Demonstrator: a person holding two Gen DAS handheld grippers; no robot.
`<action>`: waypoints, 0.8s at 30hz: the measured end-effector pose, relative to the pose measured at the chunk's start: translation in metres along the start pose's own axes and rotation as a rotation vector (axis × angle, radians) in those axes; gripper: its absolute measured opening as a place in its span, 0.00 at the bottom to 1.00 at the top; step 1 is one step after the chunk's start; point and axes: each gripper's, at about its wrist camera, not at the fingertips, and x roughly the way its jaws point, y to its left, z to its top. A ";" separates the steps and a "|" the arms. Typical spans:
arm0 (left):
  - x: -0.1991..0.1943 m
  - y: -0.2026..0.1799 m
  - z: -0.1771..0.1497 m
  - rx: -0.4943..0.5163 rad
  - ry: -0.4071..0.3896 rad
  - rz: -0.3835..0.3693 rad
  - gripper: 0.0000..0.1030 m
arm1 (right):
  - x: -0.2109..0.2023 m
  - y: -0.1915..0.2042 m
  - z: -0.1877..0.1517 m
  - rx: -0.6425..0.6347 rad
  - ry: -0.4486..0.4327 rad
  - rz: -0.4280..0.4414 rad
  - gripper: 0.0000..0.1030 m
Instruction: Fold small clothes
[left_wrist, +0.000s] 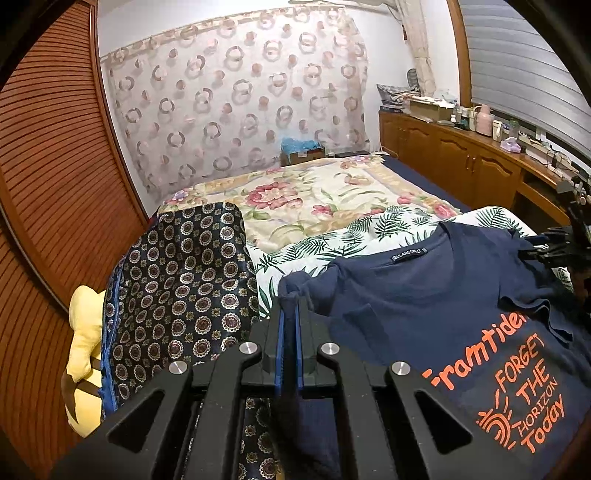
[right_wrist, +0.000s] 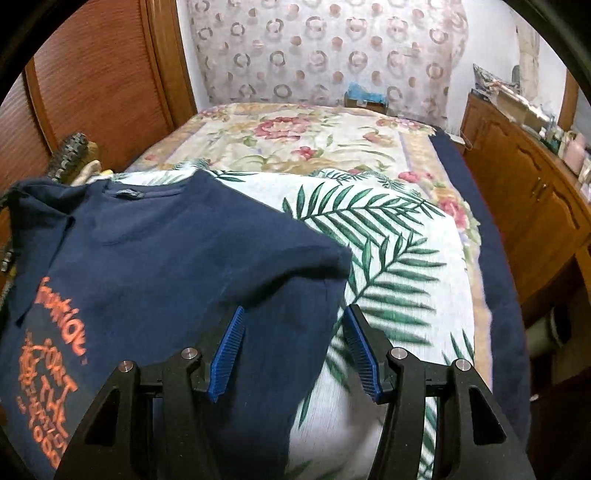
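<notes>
Our left gripper pinches a bunched sleeve of the navy cotton T-shirt with orange lettering. Our right gripper hangs spread over the shirt's opposite edge. The shirt lies between them on the palm-leaf print sheet, collar away from us.

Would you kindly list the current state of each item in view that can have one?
Navy T-shirt: unfolded, print side up, lying on the leaf-print blanket.
Left gripper: shut on the shirt's edge.
Right gripper: open, over the shirt's edge, gripping nothing.
Patterned dark cloth: heaped beside the shirt.
</notes>
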 end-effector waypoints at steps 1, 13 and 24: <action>0.000 0.000 0.000 -0.003 0.000 -0.003 0.06 | 0.002 0.002 0.003 -0.001 0.002 -0.007 0.56; -0.048 0.009 0.017 -0.037 -0.109 -0.045 0.04 | -0.044 0.010 0.005 -0.064 -0.076 0.097 0.06; -0.087 0.033 0.073 -0.082 -0.241 0.019 0.04 | -0.169 0.010 0.048 -0.073 -0.325 -0.033 0.06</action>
